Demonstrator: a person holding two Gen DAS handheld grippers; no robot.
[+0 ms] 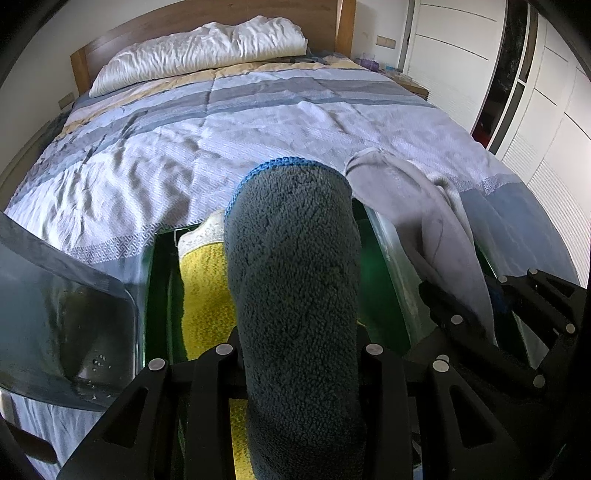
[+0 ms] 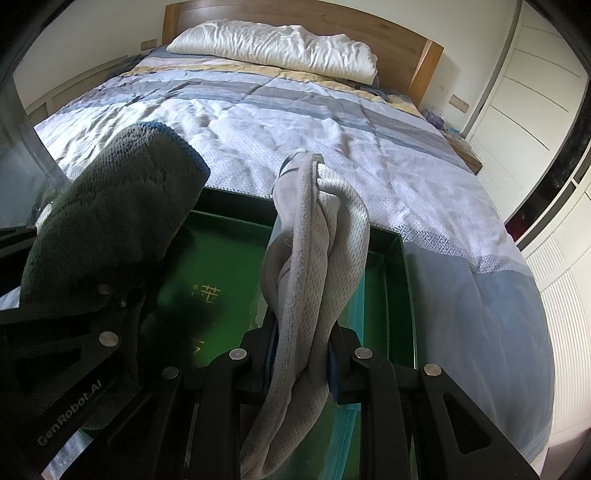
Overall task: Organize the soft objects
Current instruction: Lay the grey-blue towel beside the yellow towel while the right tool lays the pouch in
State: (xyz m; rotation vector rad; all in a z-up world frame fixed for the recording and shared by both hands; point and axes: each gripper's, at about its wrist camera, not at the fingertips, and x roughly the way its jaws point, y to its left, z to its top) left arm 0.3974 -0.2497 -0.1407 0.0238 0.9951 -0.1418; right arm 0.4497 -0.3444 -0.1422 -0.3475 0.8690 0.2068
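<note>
A rolled, fluffy dark grey towel (image 1: pixel 295 288) with a blue stitched edge stands up between the fingers of my left gripper (image 1: pixel 299 349), which is shut on it. My right gripper (image 2: pixel 301 354) is shut on a twisted light grey cloth (image 2: pixel 317 258) that hangs down past its fingers. Both bundles hang over an open green box (image 2: pixel 404 295) resting on the bed. A yellow cloth (image 1: pixel 207 295) lies inside the box at its left side, and a teal cloth (image 2: pixel 351 314) at its right. In the right wrist view the left gripper (image 2: pixel 110 291) and its towel (image 2: pixel 122 206) sit at the left.
A clear plastic lid (image 1: pixel 62 314) leans at the box's left. The striped bedspread (image 1: pixel 258 129) stretches away to a white pillow (image 1: pixel 199 51) and a wooden headboard (image 2: pixel 369 26). White wardrobe doors (image 2: pixel 535 92) stand to the right.
</note>
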